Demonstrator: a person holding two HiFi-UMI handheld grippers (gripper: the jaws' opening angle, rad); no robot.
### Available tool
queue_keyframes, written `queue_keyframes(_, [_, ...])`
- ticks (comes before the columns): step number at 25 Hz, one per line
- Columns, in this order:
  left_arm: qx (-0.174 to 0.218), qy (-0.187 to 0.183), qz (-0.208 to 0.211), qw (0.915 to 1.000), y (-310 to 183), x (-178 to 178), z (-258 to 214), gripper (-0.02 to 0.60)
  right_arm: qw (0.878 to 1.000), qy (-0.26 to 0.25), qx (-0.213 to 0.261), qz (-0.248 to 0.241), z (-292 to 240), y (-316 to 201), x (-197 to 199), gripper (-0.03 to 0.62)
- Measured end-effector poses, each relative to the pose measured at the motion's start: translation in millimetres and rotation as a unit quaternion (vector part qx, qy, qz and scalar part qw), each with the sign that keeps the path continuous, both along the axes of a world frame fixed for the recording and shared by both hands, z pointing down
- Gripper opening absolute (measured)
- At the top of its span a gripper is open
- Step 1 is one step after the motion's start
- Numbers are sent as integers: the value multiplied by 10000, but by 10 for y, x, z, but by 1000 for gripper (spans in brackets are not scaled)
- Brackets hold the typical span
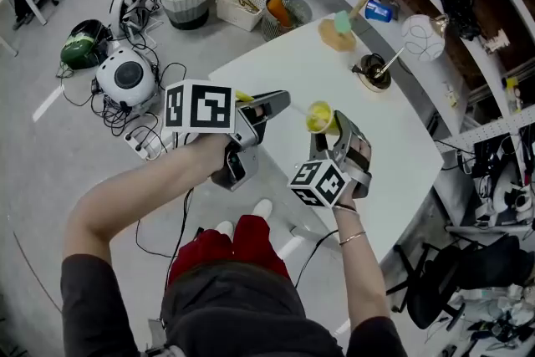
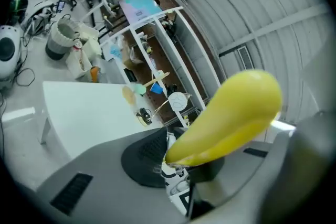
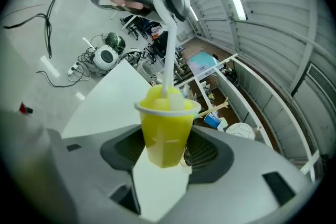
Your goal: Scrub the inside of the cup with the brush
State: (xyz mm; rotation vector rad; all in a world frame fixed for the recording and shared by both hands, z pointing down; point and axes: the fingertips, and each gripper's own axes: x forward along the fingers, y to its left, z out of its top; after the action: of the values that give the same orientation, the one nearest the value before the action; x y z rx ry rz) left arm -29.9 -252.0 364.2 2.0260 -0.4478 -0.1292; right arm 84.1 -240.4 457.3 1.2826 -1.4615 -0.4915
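right gripper (image 3: 167, 157) jaws clamp the yellow cup (image 3: 163, 128), left gripper (image 2: 202, 162) jaws the brush handle (image 2: 231, 115). hold the cup steady; twist the brush against its inner wall.

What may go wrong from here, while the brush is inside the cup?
1. The right gripper holds the cup in the air by its lower part only. A sideways push from the brush may tilt the cup or slip it out.
2. The brush's stem is long and thin, so it may flex, or the brush may twist in the left gripper, during scrubbing.
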Motion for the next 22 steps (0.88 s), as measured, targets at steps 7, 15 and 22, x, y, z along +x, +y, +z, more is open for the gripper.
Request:
queue_keyframes(7, [3105,-1219,1431,9318,299,217,-215,38,9956,-737,-556,-146,75,61,-39,253])
queue_keyframes(15, [5895,-2146,3341,7034,893,303,-127,38,9792,-1434,-1255,-698,290,254,-266,249])
queue_keyframes(22, [6620,-2265,4346,5671,1139,235,-96,38,9713,-1481,-1419,-1207,305,426,-409,250])
